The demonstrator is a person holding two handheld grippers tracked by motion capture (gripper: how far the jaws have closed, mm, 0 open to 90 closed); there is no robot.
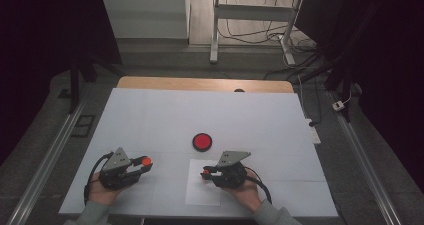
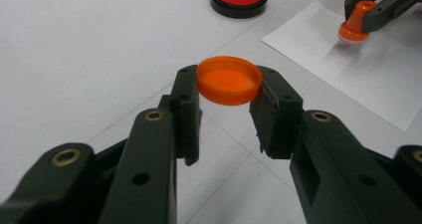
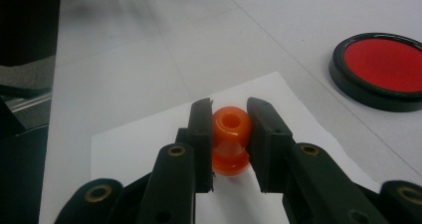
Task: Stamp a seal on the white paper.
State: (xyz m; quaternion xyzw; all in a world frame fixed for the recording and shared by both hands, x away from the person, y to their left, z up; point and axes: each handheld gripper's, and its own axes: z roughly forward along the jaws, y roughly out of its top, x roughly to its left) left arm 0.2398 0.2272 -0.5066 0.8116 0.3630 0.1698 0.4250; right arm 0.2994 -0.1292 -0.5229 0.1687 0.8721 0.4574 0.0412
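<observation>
Left gripper (image 2: 226,107) pinches an orange cap (image 2: 229,79) above the white table (image 1: 150,120). Right gripper (image 3: 229,134) clamps an orange stamp (image 3: 230,139) standing on the paper (image 1: 200,192). Just beyond the paper lies a red ink pad (image 1: 202,142), unobstructed. Cables trail across the dim floor behind.

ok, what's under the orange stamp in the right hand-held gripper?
The white paper sheet: the orange stamp, clamped in the right hand-held gripper, stands base-down over it. The stamp's base covers the spot beneath, so any mark, or actual contact, can't be seen.
</observation>
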